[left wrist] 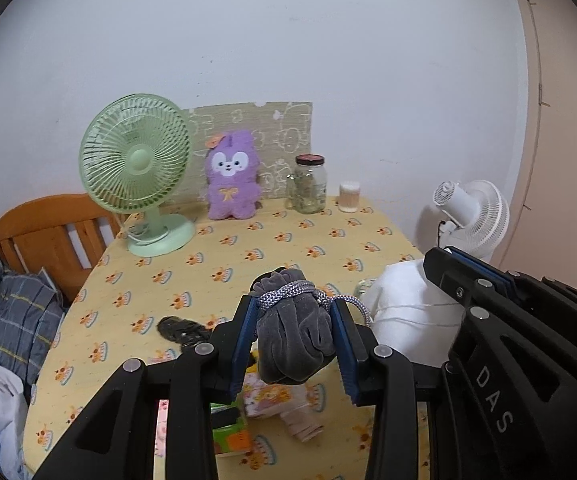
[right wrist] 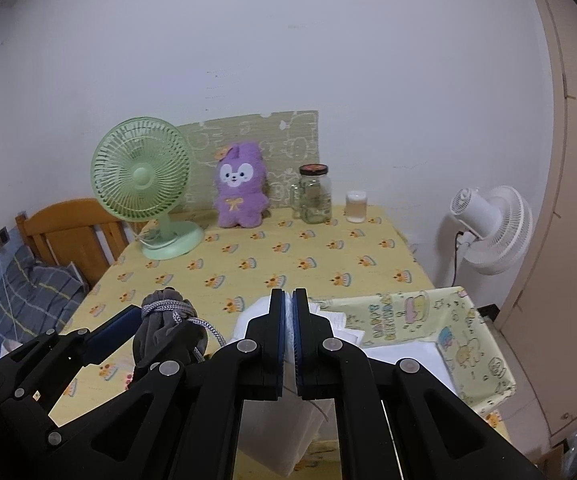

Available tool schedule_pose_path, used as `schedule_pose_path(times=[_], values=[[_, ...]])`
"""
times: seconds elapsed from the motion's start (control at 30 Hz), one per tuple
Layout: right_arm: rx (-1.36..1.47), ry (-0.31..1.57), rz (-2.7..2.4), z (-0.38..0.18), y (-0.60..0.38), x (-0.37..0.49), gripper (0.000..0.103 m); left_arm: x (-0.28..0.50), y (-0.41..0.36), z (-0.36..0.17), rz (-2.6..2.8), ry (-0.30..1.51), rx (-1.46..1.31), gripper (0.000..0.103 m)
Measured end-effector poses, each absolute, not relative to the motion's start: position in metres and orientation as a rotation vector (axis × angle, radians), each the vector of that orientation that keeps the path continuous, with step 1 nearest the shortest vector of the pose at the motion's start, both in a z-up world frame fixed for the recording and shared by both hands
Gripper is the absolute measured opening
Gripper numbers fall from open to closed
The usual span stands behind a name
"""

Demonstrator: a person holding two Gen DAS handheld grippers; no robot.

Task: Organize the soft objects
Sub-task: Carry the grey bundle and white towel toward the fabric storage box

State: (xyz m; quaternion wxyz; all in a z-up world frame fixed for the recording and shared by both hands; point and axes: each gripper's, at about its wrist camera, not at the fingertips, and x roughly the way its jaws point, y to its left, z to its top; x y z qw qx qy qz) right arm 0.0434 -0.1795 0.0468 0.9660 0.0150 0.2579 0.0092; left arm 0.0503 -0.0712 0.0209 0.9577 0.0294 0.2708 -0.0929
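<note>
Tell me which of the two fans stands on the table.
The green fan, beside the purple plush. The white fan stands off the table, at its right.

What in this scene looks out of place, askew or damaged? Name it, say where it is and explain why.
The patterned panel leaning on the wall behind the purple plush has a ragged, chipped top edge. Nothing looks spilled, and the green fan and jar stand upright.
</note>
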Motion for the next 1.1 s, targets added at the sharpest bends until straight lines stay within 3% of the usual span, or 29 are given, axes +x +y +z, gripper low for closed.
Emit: schedule_pose_path(times=[1.1], values=[[0.002,0.503,-0.117,0.028,-0.281,0.057,0.006,0.076,-0.173,-0.005,-0.32,0.567,0.095,0.039]])
